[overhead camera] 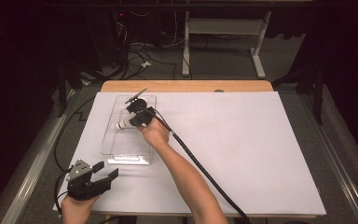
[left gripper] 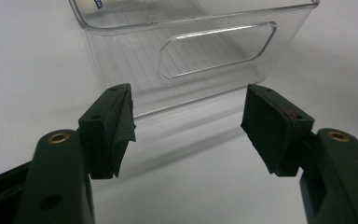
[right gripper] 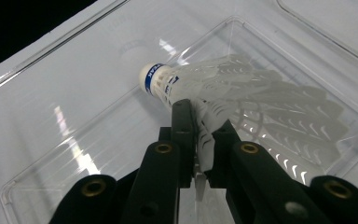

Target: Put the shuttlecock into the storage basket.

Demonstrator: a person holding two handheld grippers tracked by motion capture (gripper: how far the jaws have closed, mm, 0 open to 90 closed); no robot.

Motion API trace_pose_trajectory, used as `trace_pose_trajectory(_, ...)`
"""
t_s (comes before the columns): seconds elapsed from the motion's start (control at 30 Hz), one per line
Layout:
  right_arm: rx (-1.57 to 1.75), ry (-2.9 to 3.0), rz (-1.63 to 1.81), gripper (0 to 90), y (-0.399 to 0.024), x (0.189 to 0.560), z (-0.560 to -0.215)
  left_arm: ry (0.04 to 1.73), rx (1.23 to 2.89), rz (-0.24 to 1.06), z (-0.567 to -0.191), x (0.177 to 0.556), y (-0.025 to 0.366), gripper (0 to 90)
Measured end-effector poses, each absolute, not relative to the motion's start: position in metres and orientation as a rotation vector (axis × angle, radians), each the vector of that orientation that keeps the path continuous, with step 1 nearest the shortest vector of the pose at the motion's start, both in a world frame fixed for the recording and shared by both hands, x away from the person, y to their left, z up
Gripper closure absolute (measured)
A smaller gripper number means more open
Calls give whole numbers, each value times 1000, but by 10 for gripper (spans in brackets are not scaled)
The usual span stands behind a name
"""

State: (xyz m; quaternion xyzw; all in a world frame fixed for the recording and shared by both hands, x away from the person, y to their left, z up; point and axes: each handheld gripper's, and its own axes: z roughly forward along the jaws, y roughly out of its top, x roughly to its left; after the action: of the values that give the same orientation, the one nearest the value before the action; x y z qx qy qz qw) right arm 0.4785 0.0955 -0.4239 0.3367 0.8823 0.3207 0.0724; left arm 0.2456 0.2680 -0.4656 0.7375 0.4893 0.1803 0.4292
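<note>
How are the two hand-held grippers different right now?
The right hand-held gripper is pinched shut on a white shuttlecock over the clear tray; the left hand-held gripper is wide open and holds nothing. The right one reaches far over the table; the left one waits near the front edge. Both have black jaws.

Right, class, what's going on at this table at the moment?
A person works with a gripper in each hand. The right gripper is shut on the feather skirt of a white shuttlecock, holding it inside a clear plastic tray on the white table. The left gripper waits with its jaws open and nothing between them, near the tray's closer end.
</note>
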Motion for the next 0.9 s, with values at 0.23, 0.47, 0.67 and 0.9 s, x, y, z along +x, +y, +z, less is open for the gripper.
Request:
trace_pose_trajectory(0.23,1014,2660,949,812,95,480,-423,1220,1841,450,-466,245,269,348)
trace_pose_trajectory(0.47,1010,2634,920,717,95,478,-420,1215,1844,453,-465,245,268,351)
trace_pose_trajectory(0.67,1008,2658,903,652,92,479,-417,1216,1845,453,-465,246,268,351)
trace_pose_trajectory(0.9,985,2665,877,629,89,476,-412,1216,1842,453,-466,246,268,351)
